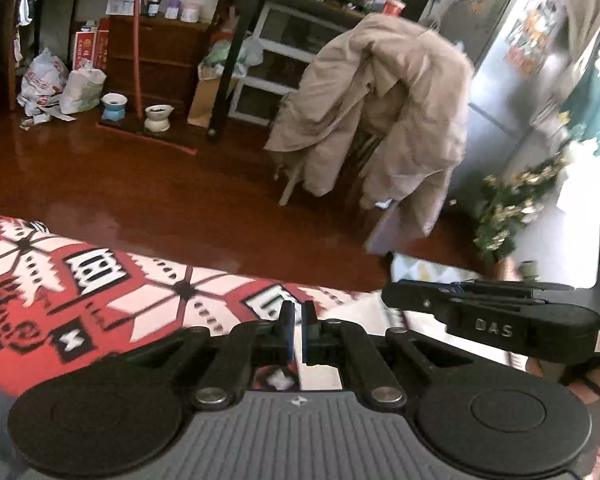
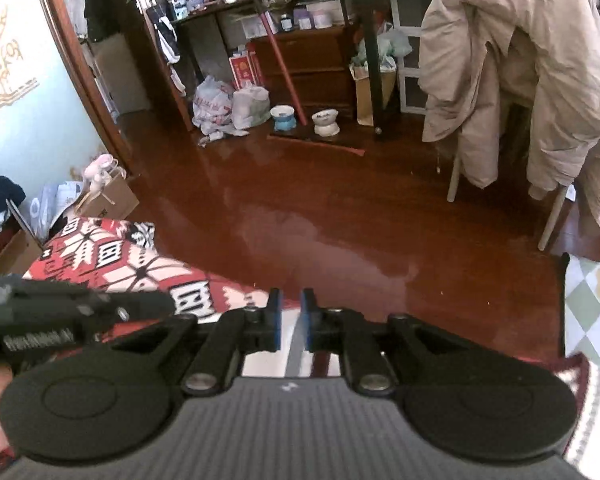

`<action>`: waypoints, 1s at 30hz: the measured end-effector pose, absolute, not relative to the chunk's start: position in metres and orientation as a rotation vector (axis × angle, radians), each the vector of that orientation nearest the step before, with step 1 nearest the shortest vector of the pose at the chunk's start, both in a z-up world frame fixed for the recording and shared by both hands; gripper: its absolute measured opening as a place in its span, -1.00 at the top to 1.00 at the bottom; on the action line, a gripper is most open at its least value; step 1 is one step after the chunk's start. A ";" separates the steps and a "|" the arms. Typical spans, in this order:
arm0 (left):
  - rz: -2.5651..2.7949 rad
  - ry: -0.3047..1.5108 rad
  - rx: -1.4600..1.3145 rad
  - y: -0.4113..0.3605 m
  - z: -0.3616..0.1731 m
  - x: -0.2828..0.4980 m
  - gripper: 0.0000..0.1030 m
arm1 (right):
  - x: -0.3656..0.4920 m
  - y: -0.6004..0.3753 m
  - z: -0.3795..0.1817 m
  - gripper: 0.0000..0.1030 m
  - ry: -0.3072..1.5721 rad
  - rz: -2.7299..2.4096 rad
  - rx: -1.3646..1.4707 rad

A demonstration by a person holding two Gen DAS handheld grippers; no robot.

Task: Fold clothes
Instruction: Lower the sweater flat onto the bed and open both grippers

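Garment: a red, white and black patterned knit sweater (image 1: pixel 100 292) hangs stretched between both grippers above the red-brown wooden floor (image 2: pixel 300 200), its long axis running sideways, out to the left.
Left gripper (image 1: pixel 299 316): closed, a fold of the sweater pinched between its blue pads.
Right gripper (image 2: pixel 291 318): narrowly parted, with a thin edge of fabric in the gap; whether the pads press on it cannot be told.
Background: a beige padded coat (image 2: pixel 520 72) draped over a chair.

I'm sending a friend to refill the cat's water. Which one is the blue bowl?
Find the dark wooden dresser against the far wall, with a red broom handle leaning on it. Two raised bowls sit below; the blue bowl is left of the handle, the other bowl is all white.
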State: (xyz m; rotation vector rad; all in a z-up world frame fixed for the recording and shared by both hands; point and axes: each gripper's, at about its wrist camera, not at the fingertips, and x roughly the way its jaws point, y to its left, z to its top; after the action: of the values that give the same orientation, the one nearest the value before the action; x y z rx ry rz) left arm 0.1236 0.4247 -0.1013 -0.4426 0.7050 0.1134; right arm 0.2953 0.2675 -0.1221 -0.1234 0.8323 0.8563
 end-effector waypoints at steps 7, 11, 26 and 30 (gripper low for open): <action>0.010 0.810 -0.383 0.384 -0.093 0.062 0.94 | 0.243 0.161 -0.090 0.31 0.842 0.815 -0.185; -0.020 0.830 -0.371 0.353 -0.091 0.028 0.78 | 0.205 0.081 -0.085 -0.07 0.871 0.692 -0.202; 0.202 0.880 -0.213 0.243 -0.076 -0.044 -0.35 | 0.052 -0.068 -0.068 -0.99 0.749 0.345 -0.172; 0.208 0.852 -0.210 0.228 -0.069 -0.062 -0.51 | 0.027 -0.073 -0.063 -0.99 0.774 0.332 -0.155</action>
State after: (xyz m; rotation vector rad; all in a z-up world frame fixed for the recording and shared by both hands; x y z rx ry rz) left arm -0.0621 0.2277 -0.0688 -0.2097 0.8522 0.2083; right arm 0.0268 -0.0725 -0.0631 -0.1547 0.7742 0.3323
